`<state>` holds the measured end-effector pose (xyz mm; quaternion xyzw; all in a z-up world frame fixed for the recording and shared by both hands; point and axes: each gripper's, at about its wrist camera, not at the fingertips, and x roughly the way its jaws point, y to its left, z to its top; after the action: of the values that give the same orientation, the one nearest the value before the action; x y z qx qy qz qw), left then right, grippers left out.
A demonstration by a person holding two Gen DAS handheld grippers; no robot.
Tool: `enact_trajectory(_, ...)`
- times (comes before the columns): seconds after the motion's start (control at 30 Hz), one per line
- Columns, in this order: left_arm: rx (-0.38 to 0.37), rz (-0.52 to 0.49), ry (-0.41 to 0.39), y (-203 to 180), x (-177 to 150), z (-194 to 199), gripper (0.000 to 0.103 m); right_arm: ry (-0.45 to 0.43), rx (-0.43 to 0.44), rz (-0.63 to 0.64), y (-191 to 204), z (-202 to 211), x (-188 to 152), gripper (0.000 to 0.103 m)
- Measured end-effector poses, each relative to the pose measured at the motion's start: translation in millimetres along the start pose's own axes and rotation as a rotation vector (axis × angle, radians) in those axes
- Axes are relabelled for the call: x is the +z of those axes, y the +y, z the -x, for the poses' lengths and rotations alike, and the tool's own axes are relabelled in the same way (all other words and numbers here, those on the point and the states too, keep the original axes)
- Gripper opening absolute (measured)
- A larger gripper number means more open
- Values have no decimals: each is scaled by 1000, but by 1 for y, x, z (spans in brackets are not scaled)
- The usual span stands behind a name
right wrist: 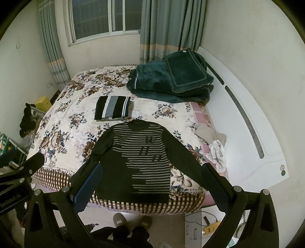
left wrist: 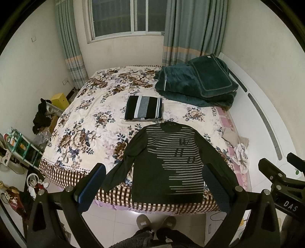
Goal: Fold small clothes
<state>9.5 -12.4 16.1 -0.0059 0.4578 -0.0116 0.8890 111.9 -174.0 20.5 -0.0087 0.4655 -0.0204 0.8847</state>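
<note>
Hovering spread left gripper [left wrist: 154, 179], right gripper [right wrist: 152, 177] spread, "DAS" label [left wrist: 290, 205], striped sweater [left wrist: 171, 158] flat

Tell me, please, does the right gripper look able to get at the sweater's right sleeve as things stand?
Probably yes. The right gripper is open and holds nothing, and the sweater lies flat at the bed's near edge with its right sleeve spread out and uncovered.

Bed [left wrist: 91, 106] with floral cover, white walls [left wrist: 28, 76] – dark window [left wrist: 125, 15], grey-green curtains [left wrist: 190, 28], pale tile floor [left wrist: 114, 219], cluttered left side.
</note>
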Motion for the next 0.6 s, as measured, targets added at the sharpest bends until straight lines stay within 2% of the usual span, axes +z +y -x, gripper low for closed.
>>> enact_trajectory(0.4,-4,4,1,1,0,1,103,-7,1,-6,0,1,-1,103)
enact_trajectory(0.6,-9,4,1,-7,11,-1,103,-11,-3,-8,-2,3,0,103)
